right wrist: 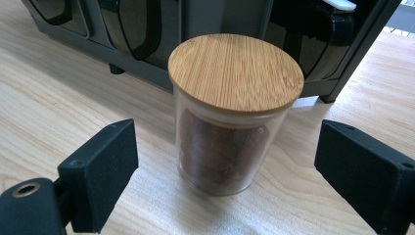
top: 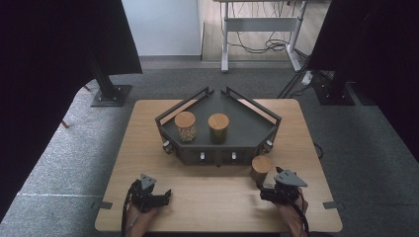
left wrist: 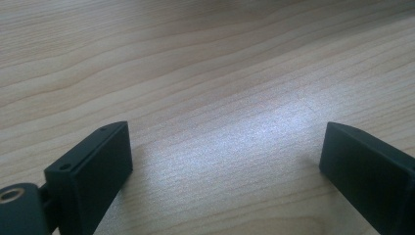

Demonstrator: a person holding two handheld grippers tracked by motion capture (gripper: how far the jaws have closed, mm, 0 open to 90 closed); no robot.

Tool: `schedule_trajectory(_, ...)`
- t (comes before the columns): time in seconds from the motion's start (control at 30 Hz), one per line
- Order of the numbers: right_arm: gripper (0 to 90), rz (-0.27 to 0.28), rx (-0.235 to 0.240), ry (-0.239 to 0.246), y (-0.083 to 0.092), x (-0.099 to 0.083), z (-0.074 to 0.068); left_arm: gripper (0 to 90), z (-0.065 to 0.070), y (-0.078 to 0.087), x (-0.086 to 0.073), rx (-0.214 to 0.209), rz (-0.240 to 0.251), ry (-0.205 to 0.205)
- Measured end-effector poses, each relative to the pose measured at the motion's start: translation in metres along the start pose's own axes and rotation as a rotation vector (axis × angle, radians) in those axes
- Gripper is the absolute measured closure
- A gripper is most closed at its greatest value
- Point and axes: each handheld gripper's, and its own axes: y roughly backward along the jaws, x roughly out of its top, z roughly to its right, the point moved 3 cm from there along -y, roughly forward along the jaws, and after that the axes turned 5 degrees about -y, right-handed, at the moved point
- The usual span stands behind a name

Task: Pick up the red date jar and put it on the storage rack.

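Note:
A glass jar [right wrist: 227, 127] with a bamboo lid and dark brown contents stands upright on the table [top: 217, 197], just in front of the dark rack [top: 247, 129]. My right gripper [right wrist: 225, 164] is open, its jaws wide on either side of the jar and not touching it. From above, the same jar [top: 261, 168] sits just ahead of the right gripper [top: 269, 186]. Two more lidded jars [top: 185, 126] [top: 218, 127] stand on the rack's top shelf. My left gripper [left wrist: 225, 156] is open over bare wood, and lies at the front left [top: 165, 195] of the table.
The rack [right wrist: 195, 29] has a raised rail round its shelf and dark containers along its front. Beyond the table are a grey carpet [top: 365, 143], black stands [top: 109, 94] and a desk frame [top: 262, 29] with cables. Bare wood lies between the two grippers.

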Motion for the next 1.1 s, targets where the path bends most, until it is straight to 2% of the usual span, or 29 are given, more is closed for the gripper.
schedule_trajectory(1.1,9.2,0.012,-0.009,0.033,-0.029,0.014,0.0,5.1,0.0,0.0,0.0,0.0,0.0,0.0)
